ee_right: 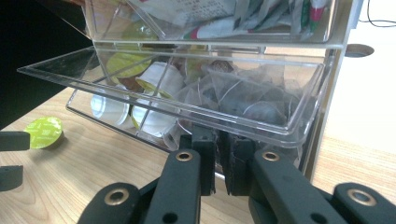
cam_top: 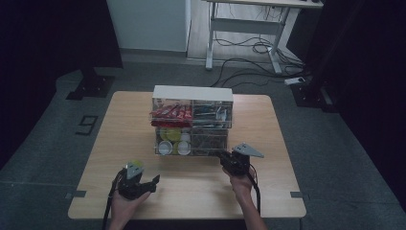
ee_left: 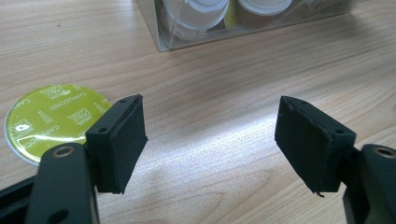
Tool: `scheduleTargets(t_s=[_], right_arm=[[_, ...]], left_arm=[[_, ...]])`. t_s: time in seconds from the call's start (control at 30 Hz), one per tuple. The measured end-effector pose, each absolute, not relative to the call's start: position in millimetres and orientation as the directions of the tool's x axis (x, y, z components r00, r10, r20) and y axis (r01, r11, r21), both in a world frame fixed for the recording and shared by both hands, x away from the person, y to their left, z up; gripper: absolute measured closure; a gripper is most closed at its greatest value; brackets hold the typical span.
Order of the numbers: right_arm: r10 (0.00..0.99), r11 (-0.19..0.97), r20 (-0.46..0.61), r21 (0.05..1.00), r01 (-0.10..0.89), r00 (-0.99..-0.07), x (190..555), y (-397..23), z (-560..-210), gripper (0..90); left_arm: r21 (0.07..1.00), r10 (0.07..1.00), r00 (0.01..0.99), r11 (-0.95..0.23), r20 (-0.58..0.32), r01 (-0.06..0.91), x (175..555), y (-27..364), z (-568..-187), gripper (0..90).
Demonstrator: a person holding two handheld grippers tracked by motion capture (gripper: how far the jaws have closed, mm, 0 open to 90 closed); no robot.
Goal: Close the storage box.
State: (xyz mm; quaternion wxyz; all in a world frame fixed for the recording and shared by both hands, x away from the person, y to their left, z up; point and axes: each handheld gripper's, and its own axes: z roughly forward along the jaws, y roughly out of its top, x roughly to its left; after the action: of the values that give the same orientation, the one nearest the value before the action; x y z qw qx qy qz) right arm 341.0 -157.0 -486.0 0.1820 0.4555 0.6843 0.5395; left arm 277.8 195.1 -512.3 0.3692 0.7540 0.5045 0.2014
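left tongs [cam_top: 154, 181]: matte black, square pads, brass-ringed pivot holes, grey three-cornered plate on top | right tongs [ee_right: 218, 161]: black link arms, brass-ringed pivots, same grey plate | cables: black, one trailing back from each | forearms: bare, no sleeves seen

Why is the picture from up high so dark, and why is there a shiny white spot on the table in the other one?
High view: dim all over, the room around the table nearly black. Left gripper view: a lamp's glare makes the white patch on the wood between the open jaws, and the green capsule lid is sharp. Right gripper view: the clear drawer glints, and the right edge is washed out.
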Motion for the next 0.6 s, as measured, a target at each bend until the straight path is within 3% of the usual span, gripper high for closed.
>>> scheduleTargets(t_s=[0.6], right_arm=[[0.825,0.015,0.244,0.893,0.451,-0.51,340.1,-158.3,-492.6,83.2]], left_arm=[[0.712,0.887,0.458,-0.289,-0.052,0.64,281.2,185.1,-525.5,25.4]])
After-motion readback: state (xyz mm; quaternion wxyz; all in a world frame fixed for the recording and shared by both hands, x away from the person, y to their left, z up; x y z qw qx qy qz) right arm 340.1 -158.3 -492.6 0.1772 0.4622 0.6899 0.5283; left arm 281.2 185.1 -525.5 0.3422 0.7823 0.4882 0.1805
